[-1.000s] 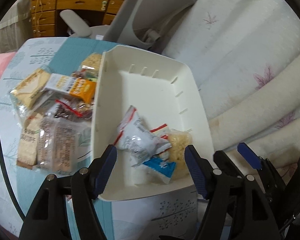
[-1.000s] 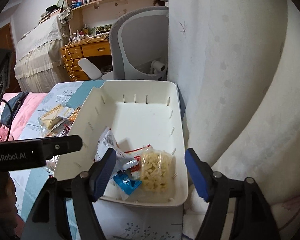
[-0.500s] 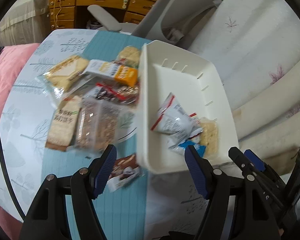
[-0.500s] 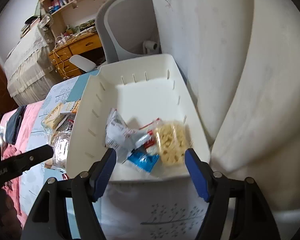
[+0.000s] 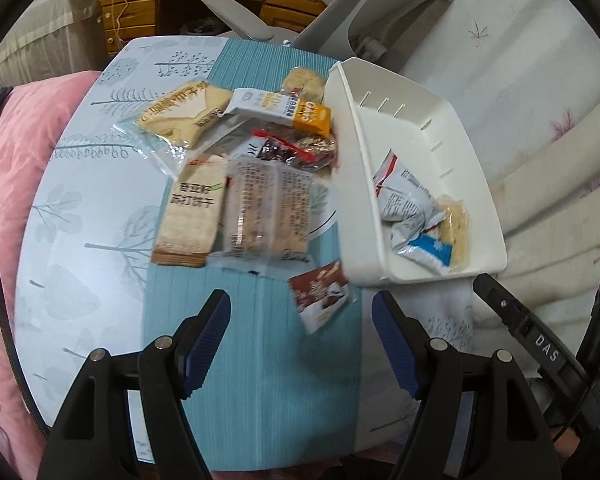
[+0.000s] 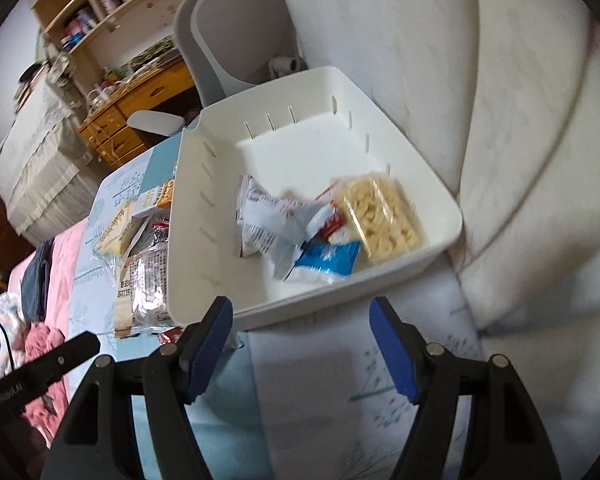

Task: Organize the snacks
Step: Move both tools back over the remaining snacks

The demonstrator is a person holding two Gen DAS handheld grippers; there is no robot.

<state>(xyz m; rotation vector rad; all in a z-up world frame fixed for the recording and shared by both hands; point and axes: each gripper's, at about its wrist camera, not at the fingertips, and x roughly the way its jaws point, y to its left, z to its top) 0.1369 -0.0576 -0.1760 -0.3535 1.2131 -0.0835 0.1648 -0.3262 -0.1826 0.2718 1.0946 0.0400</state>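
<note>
Each hand-held gripper [image 5: 300,328] is black plastic with ribbed blue pads [image 6: 210,340] and silver screws.

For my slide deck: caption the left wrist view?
Open left gripper hovers above brown snack packet beside white bin.

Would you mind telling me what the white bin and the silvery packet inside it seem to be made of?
White bin: probably moulded plastic, matte, with rounded rim and slotted walls. Silvery packet: likely thin plastic or foil film, glossy; it is crinkled.

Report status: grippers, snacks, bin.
Left gripper open, empty, brown packet just ahead. Right gripper open, empty, before bin. Bin holds a few packets; pile beside it. Nothing blocking.
</note>
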